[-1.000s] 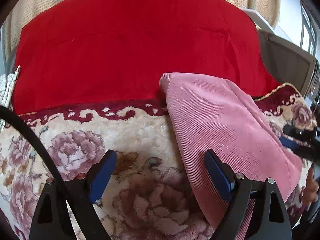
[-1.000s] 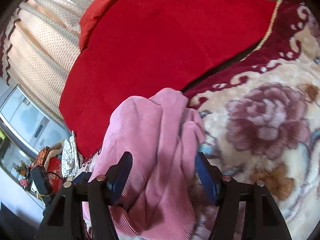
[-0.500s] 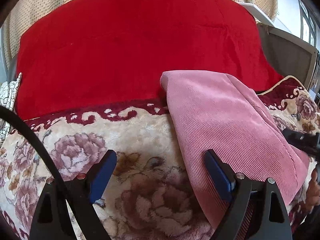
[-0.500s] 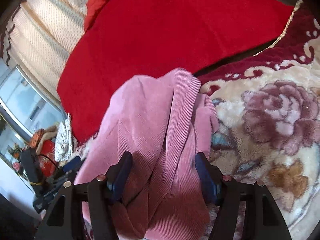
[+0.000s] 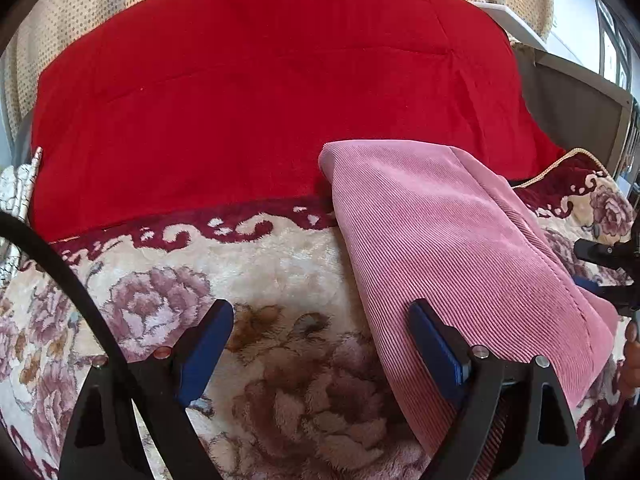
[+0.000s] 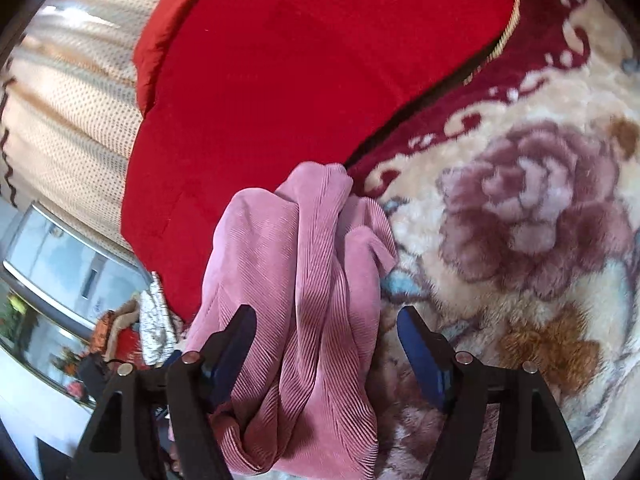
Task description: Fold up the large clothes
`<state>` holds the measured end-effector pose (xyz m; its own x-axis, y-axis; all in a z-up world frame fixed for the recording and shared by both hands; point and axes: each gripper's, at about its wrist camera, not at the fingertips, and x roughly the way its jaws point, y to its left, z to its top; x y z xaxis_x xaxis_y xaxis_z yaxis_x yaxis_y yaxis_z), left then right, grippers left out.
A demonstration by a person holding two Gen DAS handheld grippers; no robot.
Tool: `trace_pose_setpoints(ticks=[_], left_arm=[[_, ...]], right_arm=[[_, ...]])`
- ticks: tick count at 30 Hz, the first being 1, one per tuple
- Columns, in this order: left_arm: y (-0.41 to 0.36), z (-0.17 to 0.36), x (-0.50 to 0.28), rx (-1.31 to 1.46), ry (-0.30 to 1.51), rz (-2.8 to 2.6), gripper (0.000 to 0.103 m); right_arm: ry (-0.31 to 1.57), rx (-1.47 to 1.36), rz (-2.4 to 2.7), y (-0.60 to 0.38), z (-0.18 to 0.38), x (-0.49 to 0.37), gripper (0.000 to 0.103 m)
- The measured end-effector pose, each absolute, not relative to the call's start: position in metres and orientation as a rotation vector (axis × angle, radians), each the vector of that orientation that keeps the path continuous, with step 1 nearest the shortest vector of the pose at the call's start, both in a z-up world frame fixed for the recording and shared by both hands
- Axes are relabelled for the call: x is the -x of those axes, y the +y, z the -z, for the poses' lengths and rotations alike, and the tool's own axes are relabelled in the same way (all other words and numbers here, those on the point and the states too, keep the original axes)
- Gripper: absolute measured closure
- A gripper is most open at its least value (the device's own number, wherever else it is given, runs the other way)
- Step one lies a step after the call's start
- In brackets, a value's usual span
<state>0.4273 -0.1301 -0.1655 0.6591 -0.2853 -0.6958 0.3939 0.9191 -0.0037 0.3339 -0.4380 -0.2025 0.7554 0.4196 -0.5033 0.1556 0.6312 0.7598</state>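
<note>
A pink ribbed corduroy garment [image 5: 452, 248] lies folded in a long slab on the floral plush blanket [image 5: 248, 256]. In the left wrist view my left gripper [image 5: 320, 340] is open and empty, low over the blanket, its right finger at the garment's near left edge. In the right wrist view the garment [image 6: 304, 280] looks bunched with loose folds, and my right gripper [image 6: 326, 340] is open with the cloth lying between its fingers. The right gripper also shows in the left wrist view [image 5: 608, 276] at the garment's right side.
A red quilt [image 5: 260, 92] covers the bed beyond the blanket, with a red pillow [image 6: 160, 32] and dotted curtains [image 6: 60, 128] behind. A patterned cloth [image 5: 16, 192] lies at the far left edge. A grey bed frame [image 5: 576, 100] stands at right.
The left view has hardly changed; the garment sits slightly flatter. The right gripper has shifted and turned over the garment's end, and stays open.
</note>
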Motion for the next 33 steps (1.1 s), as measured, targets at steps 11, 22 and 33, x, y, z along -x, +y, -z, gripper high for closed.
trace_pose_setpoints(ticks=[11, 22, 33], left_arm=[[-0.104, 0.170, -0.449, 0.201, 0.930, 0.703, 0.014], [-0.125, 0.193, -0.457, 0.255, 1.065, 0.798, 0.013], [-0.139, 0.208, -0.468, 0.354, 1.128, 0.850, 0.010]], right_arm=[[0.726, -1.009, -0.260, -0.457, 0.218, -0.330, 0.025], [0.839, -0.906, -0.302, -0.426, 0.226, -0.367, 0.026], [0.824, -0.867, -0.338, -0.391, 0.224, -0.403, 0.008]])
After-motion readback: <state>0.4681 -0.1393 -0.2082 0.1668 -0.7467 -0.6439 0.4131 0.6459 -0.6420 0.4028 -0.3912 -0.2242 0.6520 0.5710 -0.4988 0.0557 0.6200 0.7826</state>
